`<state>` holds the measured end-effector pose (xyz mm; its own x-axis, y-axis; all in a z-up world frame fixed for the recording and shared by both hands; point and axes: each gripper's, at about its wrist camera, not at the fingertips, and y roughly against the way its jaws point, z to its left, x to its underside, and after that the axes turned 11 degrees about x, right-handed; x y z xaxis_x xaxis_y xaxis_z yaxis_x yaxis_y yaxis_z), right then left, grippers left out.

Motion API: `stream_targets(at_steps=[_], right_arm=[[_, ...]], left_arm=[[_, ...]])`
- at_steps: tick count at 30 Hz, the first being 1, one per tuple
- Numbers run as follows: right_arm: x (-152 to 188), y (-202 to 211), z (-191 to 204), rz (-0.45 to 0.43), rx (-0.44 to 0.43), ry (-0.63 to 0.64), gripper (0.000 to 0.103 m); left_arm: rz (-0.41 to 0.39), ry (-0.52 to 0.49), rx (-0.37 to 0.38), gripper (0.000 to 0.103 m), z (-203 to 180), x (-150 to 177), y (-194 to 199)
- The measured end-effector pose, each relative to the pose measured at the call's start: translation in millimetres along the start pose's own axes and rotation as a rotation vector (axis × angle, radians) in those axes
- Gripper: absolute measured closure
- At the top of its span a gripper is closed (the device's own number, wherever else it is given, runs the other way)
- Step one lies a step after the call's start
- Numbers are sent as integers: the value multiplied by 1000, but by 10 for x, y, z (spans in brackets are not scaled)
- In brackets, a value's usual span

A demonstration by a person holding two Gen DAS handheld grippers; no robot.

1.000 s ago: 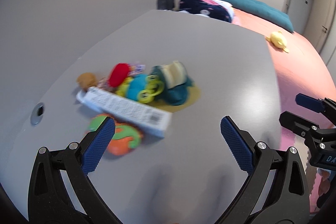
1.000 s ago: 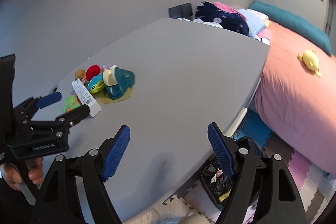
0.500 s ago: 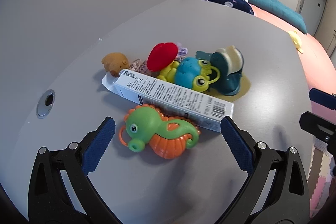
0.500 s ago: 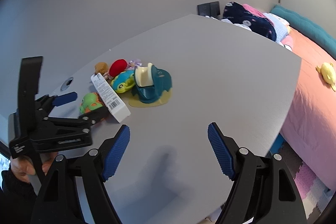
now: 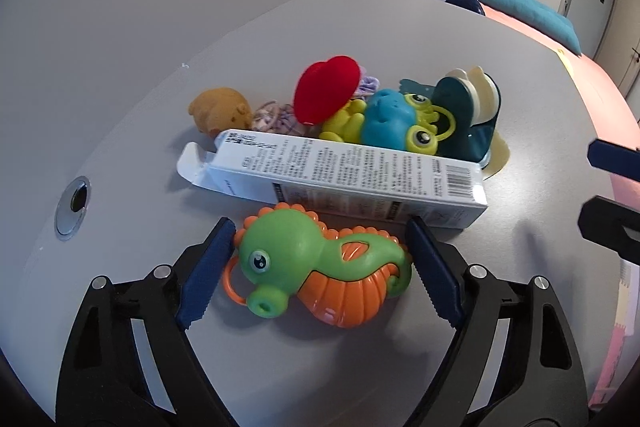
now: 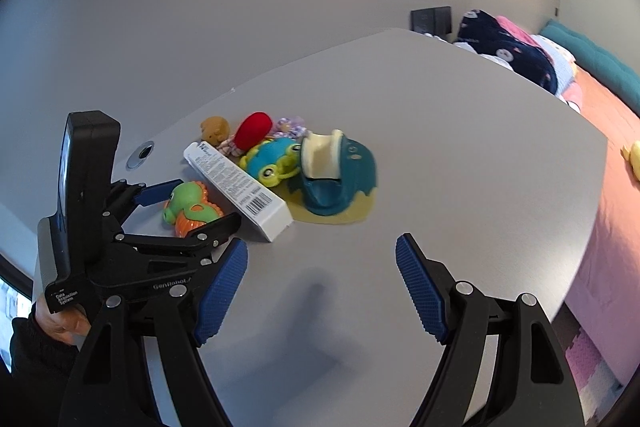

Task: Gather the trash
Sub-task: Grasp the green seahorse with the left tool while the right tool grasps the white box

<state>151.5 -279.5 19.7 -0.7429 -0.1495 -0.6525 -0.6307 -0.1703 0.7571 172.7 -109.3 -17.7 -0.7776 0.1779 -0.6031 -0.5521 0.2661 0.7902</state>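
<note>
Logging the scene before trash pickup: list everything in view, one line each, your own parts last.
table: 1, grey, under everything
carton: 1, white, open flap, lying behind the seahorse
seahorse toy: 1, green and orange, between the left jaws
frog toy: 1, blue and yellow, behind the carton
whale toy: 1, teal and cream, right of the frog
red plush: 1, red, behind the frog
brown plush: 1, brown, pile's left end
hair ties: several, lilac and pink
grommet: 1, metal, left
bed: 1, pink, right
left gripper: open
right gripper: open, over bare table
</note>
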Motion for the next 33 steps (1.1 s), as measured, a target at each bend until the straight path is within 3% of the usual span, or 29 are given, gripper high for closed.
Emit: stream_targets(at_steps=[14,20,29,33], right_arm=[[-261,-342,568,-3,-39,154,26],[-385,-462,925,-14,-66,306,45],[-454,-881,1147,59,-17,437,48],[-474,-943,1107,75,-53,416,51]], left_arm=[[-54,11,-77,22,426,126,333],[-49,48,-89,22,645,190,373],[-40,73,-99,22,769,219,357],[-31,79,-103,22,809,239,346]])
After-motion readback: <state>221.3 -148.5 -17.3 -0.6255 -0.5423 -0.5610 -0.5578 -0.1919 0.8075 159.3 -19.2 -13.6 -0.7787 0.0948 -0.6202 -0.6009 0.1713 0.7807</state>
